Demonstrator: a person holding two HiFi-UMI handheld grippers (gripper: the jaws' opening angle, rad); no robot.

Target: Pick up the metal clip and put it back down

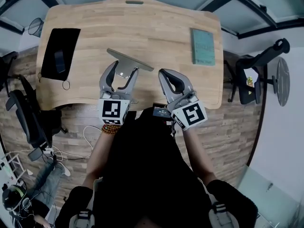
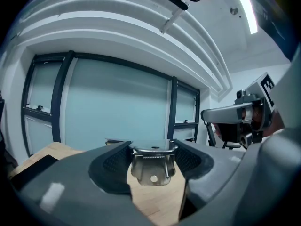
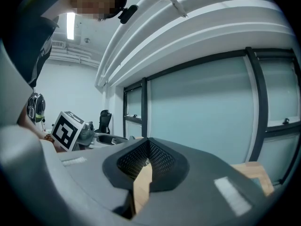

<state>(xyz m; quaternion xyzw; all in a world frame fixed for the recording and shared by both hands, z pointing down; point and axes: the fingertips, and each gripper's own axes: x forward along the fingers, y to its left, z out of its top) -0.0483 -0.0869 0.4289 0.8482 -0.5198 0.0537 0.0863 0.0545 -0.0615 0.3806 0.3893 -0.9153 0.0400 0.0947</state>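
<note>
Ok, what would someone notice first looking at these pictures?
The left gripper holds a metal clip over the wooden table, near its front edge. Beside it the right gripper is shut and empty, and a green book lies at the far right.

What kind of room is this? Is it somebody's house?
Probably an office, not a house: there is a big wooden desk, a black office chair beside it, and tall glass panels in dark frames.
</note>
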